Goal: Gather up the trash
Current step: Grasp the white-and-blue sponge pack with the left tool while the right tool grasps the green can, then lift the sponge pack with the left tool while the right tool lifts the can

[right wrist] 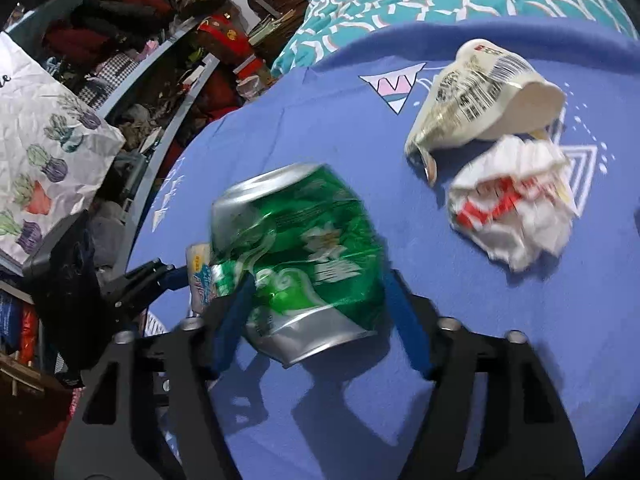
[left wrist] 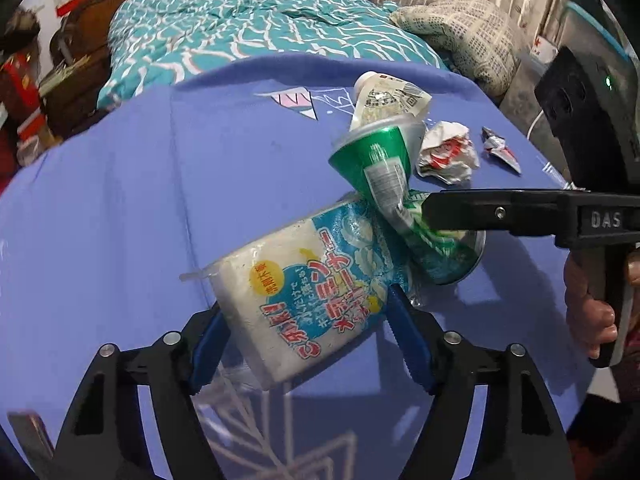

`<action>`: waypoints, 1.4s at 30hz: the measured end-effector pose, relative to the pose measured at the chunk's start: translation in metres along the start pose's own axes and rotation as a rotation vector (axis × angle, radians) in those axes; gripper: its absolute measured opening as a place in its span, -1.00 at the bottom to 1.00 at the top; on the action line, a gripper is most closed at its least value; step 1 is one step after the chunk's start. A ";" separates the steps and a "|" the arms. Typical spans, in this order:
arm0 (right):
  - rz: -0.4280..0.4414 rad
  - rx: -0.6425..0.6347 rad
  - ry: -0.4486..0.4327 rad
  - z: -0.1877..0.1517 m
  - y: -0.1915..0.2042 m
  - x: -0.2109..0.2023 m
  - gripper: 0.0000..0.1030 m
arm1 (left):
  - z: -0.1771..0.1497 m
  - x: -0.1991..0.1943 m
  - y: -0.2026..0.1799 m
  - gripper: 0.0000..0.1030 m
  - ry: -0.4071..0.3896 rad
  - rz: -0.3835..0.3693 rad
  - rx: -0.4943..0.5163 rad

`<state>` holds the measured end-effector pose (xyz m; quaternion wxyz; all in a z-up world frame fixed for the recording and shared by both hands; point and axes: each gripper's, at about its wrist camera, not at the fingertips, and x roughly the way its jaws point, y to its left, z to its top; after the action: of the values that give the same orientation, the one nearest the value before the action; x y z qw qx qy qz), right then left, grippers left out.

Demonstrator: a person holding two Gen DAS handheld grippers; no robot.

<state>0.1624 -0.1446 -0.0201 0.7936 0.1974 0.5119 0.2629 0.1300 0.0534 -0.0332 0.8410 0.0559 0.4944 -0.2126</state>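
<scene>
Left gripper clamps a white-and-blue printed packet, blue pads on both its sides, packet tilted off the purple tablecloth. Right gripper straddles a crushed green can; left pad is on the can, can't tell if the right pad touches it. Can is dented, silver ends showing, and lies against the packet's far corner, so the two grippers work nearly on top of each other; the right one's black finger crosses the left wrist view right over the can. Hand wraps the right grip at that frame's edge. Beyond the can: squashed cream paper cup on its side, crumpled white-and-red wrapper just beside it, small foil wrapper further right. Cloth's left half is open, table edge curves close to the teal bedspread. Cluttered shelves and a cactus-print paper bag sit off the table's left side.
</scene>
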 end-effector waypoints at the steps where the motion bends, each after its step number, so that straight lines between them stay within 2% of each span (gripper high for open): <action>1: 0.019 0.005 0.000 -0.007 0.000 -0.006 -0.03 | -0.005 -0.003 -0.001 0.35 -0.001 -0.011 -0.013; 3: 0.039 -0.004 -0.012 -0.023 0.003 -0.023 -0.16 | -0.014 -0.008 -0.005 0.35 -0.006 -0.036 -0.035; 5: 0.044 -0.027 -0.017 -0.042 0.006 -0.040 -0.19 | -0.022 -0.013 -0.015 0.35 -0.015 -0.072 -0.044; 8: 0.039 -0.056 -0.024 -0.077 0.010 -0.062 -0.16 | -0.025 -0.017 -0.033 0.35 -0.020 -0.123 -0.038; 10: -0.008 -0.072 -0.050 -0.099 0.007 -0.075 -0.11 | -0.023 -0.018 -0.051 0.35 -0.022 -0.131 -0.023; 12: -0.059 -0.060 -0.099 -0.117 -0.001 -0.089 0.04 | -0.019 -0.016 -0.072 0.36 -0.031 -0.132 0.004; 15: -0.142 0.017 -0.207 -0.138 -0.024 -0.116 0.14 | -0.014 -0.013 -0.100 0.36 -0.046 -0.146 0.037; 19: -0.195 0.158 -0.317 -0.160 -0.066 -0.157 0.18 | -0.009 0.000 -0.139 0.36 -0.021 -0.200 0.089; 22: -0.220 0.224 -0.351 -0.180 -0.086 -0.179 0.19 | -0.009 0.008 -0.163 0.37 0.000 -0.227 0.128; 26: -0.258 0.262 -0.387 -0.214 -0.094 -0.196 0.20 | -0.011 0.015 -0.189 0.37 0.027 -0.265 0.169; 31: -0.316 0.328 -0.463 -0.235 -0.108 -0.219 0.19 | -0.012 0.020 -0.217 0.37 0.043 -0.288 0.215; 37: -0.218 0.435 -0.538 -0.256 -0.133 -0.248 0.20 | -0.011 0.023 -0.235 0.37 0.047 -0.282 0.244; 42: 0.006 0.460 -0.568 -0.260 -0.122 -0.246 0.20 | -0.010 0.024 -0.238 0.37 0.051 -0.272 0.238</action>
<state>-0.1324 -0.3809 -0.0206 0.8383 0.4371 0.3165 0.0780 0.0340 -0.1660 -0.0315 0.7790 0.0929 0.4902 -0.3798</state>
